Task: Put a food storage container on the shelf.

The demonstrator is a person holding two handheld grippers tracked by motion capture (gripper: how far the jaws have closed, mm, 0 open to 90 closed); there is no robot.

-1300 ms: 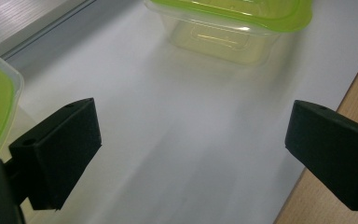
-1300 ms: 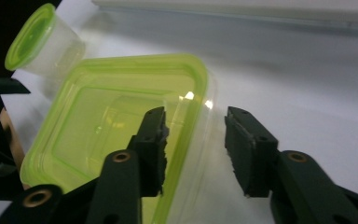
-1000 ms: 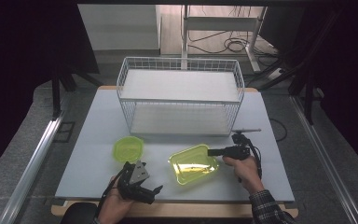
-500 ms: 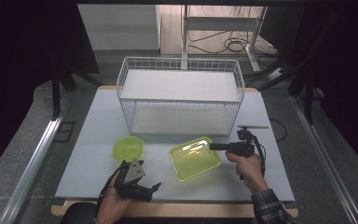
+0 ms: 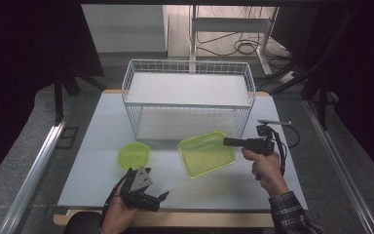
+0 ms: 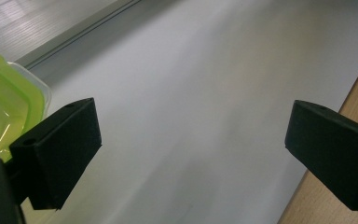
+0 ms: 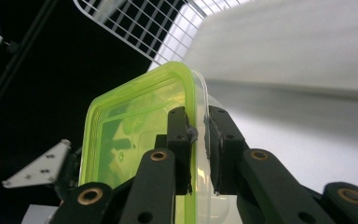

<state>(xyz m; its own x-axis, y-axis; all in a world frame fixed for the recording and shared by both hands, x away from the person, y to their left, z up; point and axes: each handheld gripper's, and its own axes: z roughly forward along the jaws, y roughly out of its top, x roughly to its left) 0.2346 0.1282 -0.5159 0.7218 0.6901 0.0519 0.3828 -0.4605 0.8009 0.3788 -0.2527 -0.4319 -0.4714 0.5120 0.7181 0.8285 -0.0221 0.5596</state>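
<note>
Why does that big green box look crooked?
The right gripper is shut on the rim of the rectangular green container, holding it tilted off the table. Nothing looks spilled or damaged.

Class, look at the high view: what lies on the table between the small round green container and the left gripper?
Nothing: in the high view, only bare table separates the round container from the left gripper.

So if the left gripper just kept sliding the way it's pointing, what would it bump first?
Probably nothing soon: the left gripper, jaws open, looks along bare table. The rectangular green container lies off to one side of that line.
</note>
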